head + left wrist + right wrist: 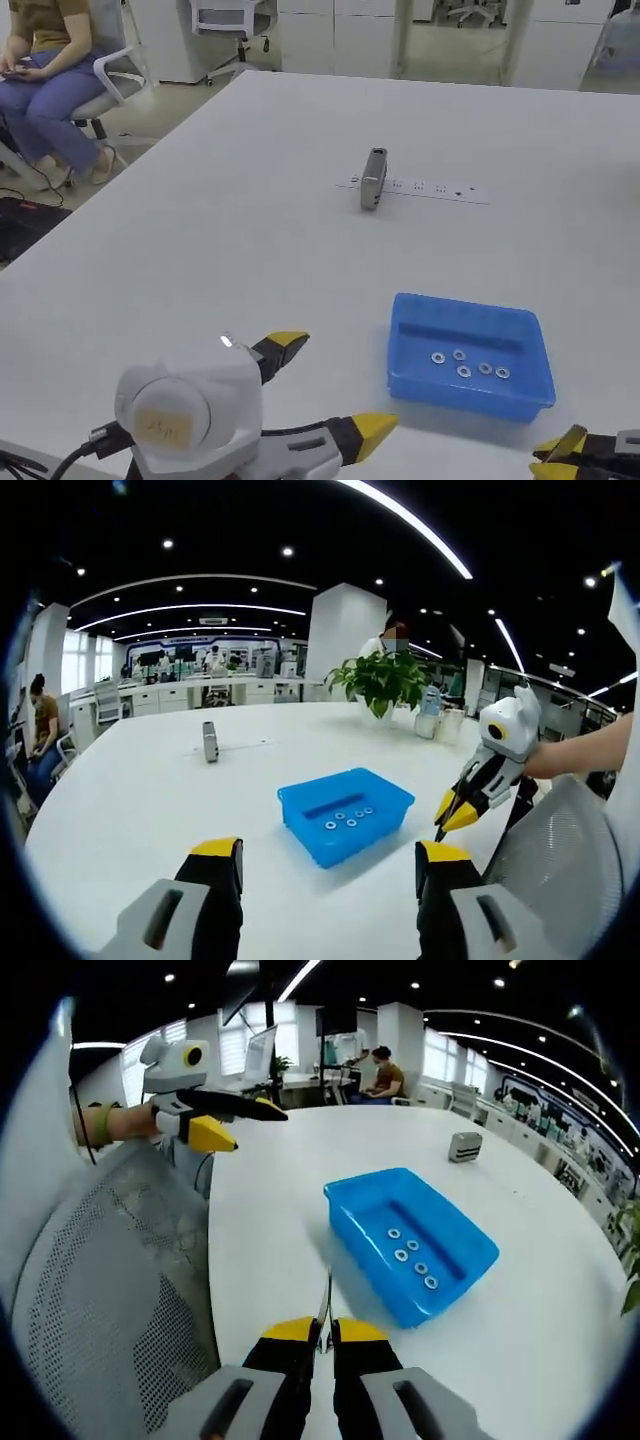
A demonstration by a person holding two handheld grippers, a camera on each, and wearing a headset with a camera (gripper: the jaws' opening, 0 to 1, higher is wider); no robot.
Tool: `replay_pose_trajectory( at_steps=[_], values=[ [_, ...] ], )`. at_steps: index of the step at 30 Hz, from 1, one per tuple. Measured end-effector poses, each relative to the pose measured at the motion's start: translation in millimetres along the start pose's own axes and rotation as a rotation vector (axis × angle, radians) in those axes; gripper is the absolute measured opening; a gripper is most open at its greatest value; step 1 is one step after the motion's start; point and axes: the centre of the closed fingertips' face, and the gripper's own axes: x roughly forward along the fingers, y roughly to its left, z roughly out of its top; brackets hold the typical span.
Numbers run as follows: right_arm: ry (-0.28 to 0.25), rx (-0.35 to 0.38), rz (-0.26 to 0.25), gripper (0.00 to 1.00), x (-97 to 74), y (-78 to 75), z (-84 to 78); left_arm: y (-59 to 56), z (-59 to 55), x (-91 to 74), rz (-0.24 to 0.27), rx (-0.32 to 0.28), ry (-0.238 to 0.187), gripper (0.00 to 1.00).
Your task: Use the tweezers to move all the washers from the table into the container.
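A blue container (pixel 470 390) stands on the white table (pixel 230 250) and holds several small metal washers (pixel 463 364). In the head view my left gripper (pixel 338 385) is open at the table's near edge, left of the container, with nothing between its jaws. My right gripper (pixel 555 455) is at the bottom right corner. In the right gripper view my right gripper (pixel 325 1330) is shut on thin metal tweezers (pixel 326 1295) that point at the container (pixel 410 1290). In the left gripper view my left gripper (pixel 330 865) stands wide open before the container (pixel 320 850), where the washers (pixel 350 818) lie.
A grey box (pixel 373 178) lies across a white power strip (pixel 430 188) mid-table, beyond the container. A person sits on a chair (pixel 110 80) at the far left. A mesh chair back (pixel 110 1290) is close beside my right gripper. A plant (pixel 380 680) stands at the table's far end.
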Motion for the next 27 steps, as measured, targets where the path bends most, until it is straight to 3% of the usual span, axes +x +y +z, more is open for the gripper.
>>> replay_pose_trajectory(
  at_steps=[2, 3, 6, 12, 18, 25, 27],
  values=[
    [0.024, -0.022, 0.004, 0.03, 6.7, 0.8, -1.6, 0.0, -0.3, -0.1, 0.001, 0.001, 0.002, 0.71],
    [0.001, -0.023, 0.001, 0.02, 9.3, 0.6, 5.6, 0.0, -0.6, -0.1, 0.001, 0.001, 0.004, 0.71],
    [0.023, -0.064, 0.011, 0.02, 20.1, 1.0, 10.5, 0.1, -1.0, -0.1, 0.002, 0.003, 0.006, 0.70],
    [0.065, -0.196, 0.080, 0.02, 48.2, 12.7, 13.6, -0.6, -0.3, -0.2, 0.005, 0.004, 0.007, 0.70],
    [0.098, -0.281, 0.148, 0.03, 63.3, 21.8, 8.1, -1.2, -0.2, -0.2, 0.008, 0.004, 0.012, 0.70],
    [0.080, -0.307, 0.186, 0.03, 68.8, 25.1, 3.7, 0.2, 0.0, -0.1, 0.015, 0.005, 0.012, 0.70],
    [0.047, -0.292, 0.198, 0.03, 68.9, 25.7, 5.4, 1.4, -1.1, -0.1, 0.017, 0.004, 0.015, 0.70]
  ],
)
